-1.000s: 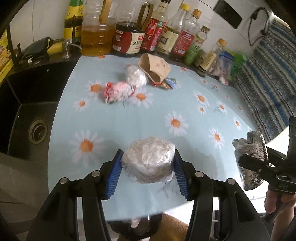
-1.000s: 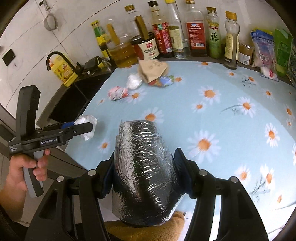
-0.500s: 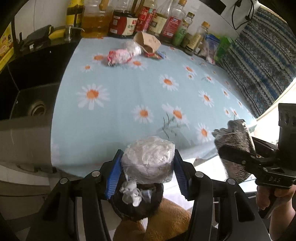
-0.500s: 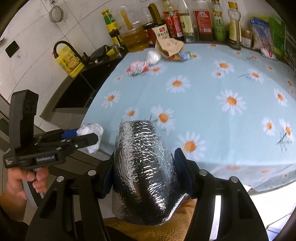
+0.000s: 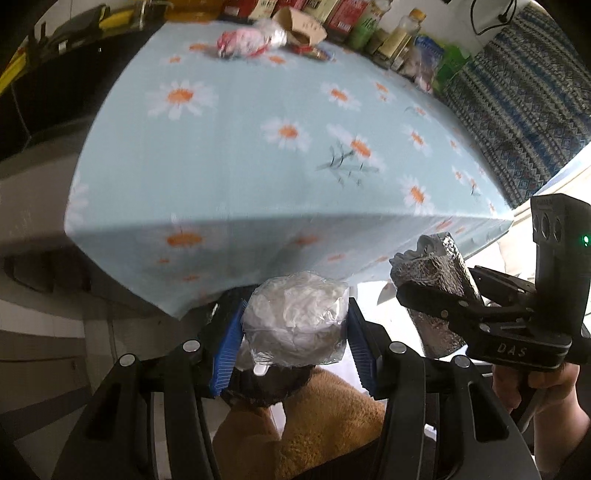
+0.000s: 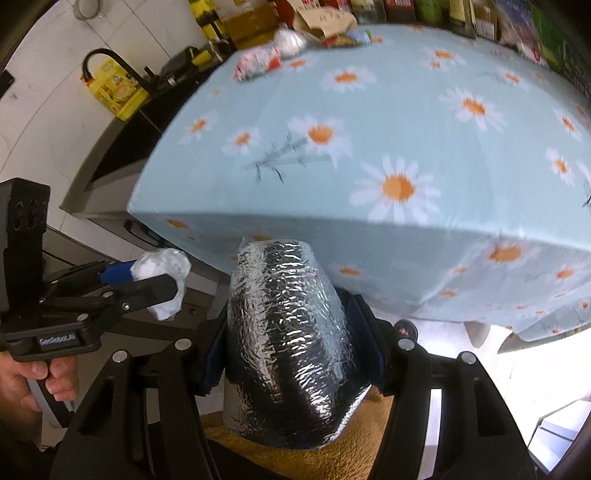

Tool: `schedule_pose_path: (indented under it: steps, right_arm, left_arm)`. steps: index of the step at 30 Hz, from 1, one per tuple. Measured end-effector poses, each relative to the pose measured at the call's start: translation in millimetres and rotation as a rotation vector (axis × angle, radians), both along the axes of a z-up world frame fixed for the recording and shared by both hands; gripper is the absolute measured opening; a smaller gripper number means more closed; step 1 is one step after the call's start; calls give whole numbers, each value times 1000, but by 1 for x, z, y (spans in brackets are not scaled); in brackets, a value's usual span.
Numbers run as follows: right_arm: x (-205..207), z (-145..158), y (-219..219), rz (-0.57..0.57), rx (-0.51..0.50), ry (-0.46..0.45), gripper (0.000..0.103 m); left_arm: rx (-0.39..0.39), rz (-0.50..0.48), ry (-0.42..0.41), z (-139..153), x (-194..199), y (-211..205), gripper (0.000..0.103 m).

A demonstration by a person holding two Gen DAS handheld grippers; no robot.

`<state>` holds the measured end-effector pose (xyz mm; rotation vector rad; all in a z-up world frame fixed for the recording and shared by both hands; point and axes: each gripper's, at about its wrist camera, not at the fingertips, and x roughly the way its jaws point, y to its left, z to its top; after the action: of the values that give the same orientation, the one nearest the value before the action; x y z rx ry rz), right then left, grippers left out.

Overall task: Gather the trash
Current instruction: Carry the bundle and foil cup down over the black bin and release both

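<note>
The left claw (image 5: 295,332) pinches one crumpled white plastic wad (image 5: 295,321) between its blue pads, held off the near edge of the bench (image 5: 258,147), just above a dark bin (image 5: 258,384) whose mouth shows a bit of white trash already inside. The right claw (image 6: 291,332) pinches one silver foil bag (image 6: 291,332), also held clear of the bench edge on the right of the wad. Each claw is carried by a hand (image 6: 33,380) on a black grip. Four pieces of trash lie at the far side of the daisy-print cloth: a pink-and-white wrapper (image 6: 256,64), a clear plastic ball (image 6: 291,42), a brown paper bag (image 6: 321,20) and a small coloured wrapper (image 6: 349,38). A row of bottles (image 5: 354,22) stands behind them, too blurred to count.
</note>
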<state>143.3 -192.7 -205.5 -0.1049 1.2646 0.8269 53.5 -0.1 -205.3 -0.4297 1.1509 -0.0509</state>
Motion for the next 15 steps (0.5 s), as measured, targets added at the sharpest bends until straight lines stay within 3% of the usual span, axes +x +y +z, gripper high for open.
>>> schedule_pose_path:
  steps: [10, 12, 15]
  right_arm:
    - [6, -10, -2, -15, 13, 50, 66]
    - [9, -11, -3, -21, 24, 70, 73]
    - [11, -14, -2, -21, 25, 85, 76]
  left_arm:
    - [-2, -33, 74, -25, 2, -7, 54]
    - [-2, -29, 94, -29, 4, -7, 70]
    - [1, -8, 105, -31, 4, -5, 71]
